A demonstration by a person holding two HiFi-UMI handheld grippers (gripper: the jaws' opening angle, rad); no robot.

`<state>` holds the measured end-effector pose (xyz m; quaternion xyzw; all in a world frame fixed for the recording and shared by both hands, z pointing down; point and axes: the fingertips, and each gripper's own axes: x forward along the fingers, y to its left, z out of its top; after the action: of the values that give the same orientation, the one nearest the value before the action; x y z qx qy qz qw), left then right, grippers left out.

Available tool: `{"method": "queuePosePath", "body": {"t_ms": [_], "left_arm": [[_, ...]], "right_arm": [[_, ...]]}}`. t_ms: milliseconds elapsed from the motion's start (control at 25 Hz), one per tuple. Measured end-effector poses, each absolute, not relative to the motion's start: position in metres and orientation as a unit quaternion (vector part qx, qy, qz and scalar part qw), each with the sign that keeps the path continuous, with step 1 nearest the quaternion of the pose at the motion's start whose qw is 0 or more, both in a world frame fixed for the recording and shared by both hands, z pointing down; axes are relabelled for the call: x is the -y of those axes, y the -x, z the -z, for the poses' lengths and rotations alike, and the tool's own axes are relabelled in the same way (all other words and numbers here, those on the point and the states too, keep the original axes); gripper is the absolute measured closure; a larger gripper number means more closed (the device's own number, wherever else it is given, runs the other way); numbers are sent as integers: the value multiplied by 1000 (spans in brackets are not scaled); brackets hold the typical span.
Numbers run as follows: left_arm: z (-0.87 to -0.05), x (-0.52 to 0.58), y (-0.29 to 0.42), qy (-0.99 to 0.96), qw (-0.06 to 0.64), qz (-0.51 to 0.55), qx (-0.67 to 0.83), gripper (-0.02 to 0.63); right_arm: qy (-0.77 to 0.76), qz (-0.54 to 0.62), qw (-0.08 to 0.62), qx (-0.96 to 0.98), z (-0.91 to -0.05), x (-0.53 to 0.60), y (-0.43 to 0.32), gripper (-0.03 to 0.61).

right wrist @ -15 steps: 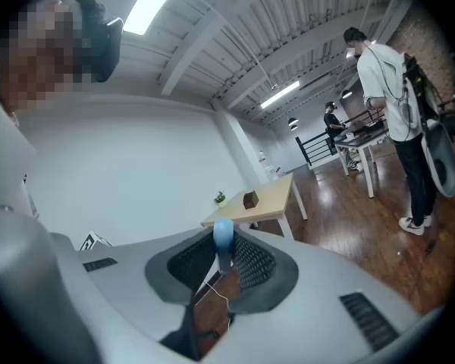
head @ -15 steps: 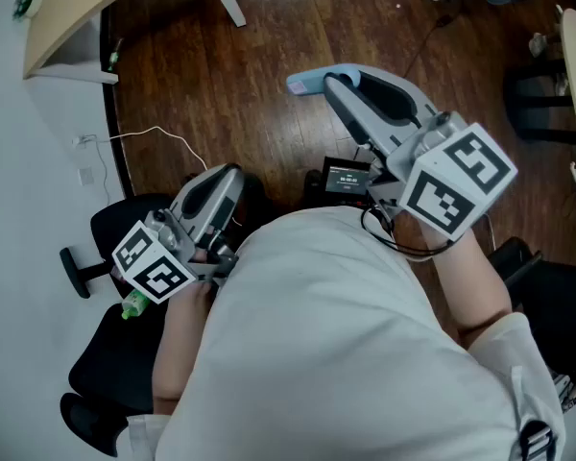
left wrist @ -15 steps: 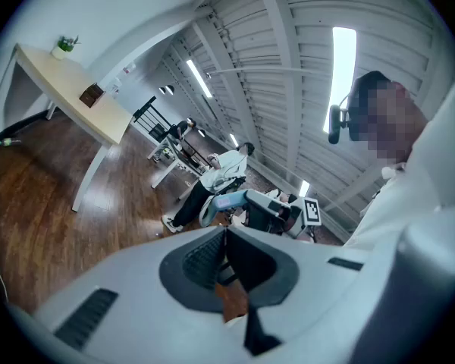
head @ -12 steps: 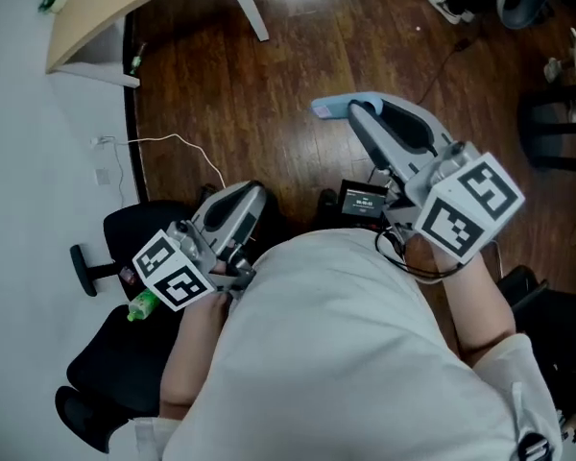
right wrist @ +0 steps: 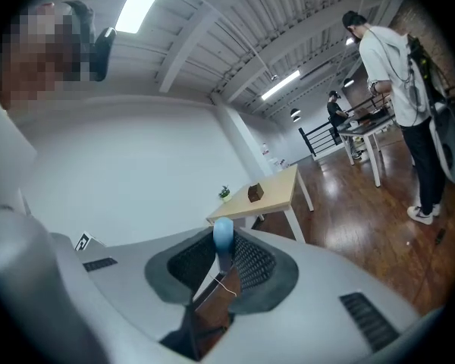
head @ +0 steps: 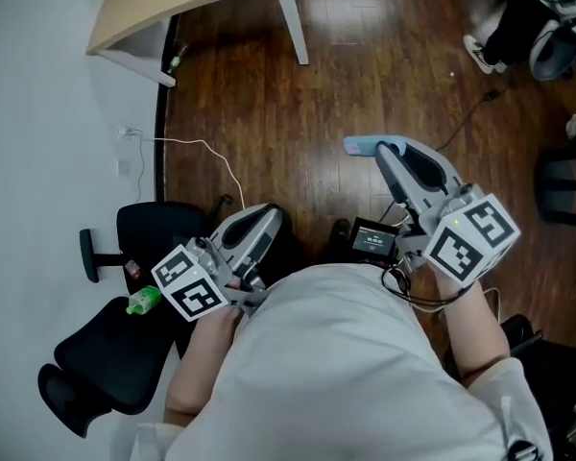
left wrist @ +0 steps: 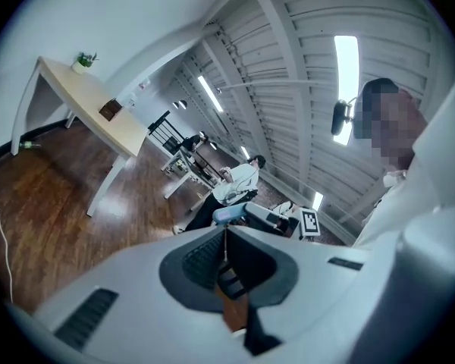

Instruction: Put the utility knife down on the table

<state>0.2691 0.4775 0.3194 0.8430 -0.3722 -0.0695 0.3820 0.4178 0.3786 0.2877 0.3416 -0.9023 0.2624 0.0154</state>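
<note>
The utility knife [head: 361, 146] is light blue, and only its rounded end shows past the jaws of my right gripper [head: 382, 152], which is shut on it above the wooden floor. In the right gripper view the utility knife [right wrist: 223, 236] stands upright between the pads of the right gripper [right wrist: 224, 258]. My left gripper [head: 265, 221] is held close to the person's body, jaws shut with nothing between them. The left gripper [left wrist: 226, 243] shows its pads meeting in a thin line. The light wooden table [head: 198, 0] stands at the top left, well ahead of both grippers.
A black office chair [head: 125, 327] with a green bottle [head: 142, 302] on it is at the left. A white cable [head: 204, 150] lies on the brown floor. A person [right wrist: 396, 74] stands at the right by other tables [right wrist: 364, 135]. A small plant [right wrist: 224, 193] and a box [right wrist: 255, 192] sit on the wooden table.
The head view has swung toward the table, which now shows more at the top. Both grippers sit lower in the picture. The right gripper still holds the knife.
</note>
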Motion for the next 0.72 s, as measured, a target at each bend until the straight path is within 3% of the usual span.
{"method": "queuePosePath", "body": {"t_ms": [720], "left_arm": [[-339, -411, -92, -832, 413, 103, 355, 611]], "right_arm": [[-381, -253, 58, 887, -292, -307, -246, 509]]}}
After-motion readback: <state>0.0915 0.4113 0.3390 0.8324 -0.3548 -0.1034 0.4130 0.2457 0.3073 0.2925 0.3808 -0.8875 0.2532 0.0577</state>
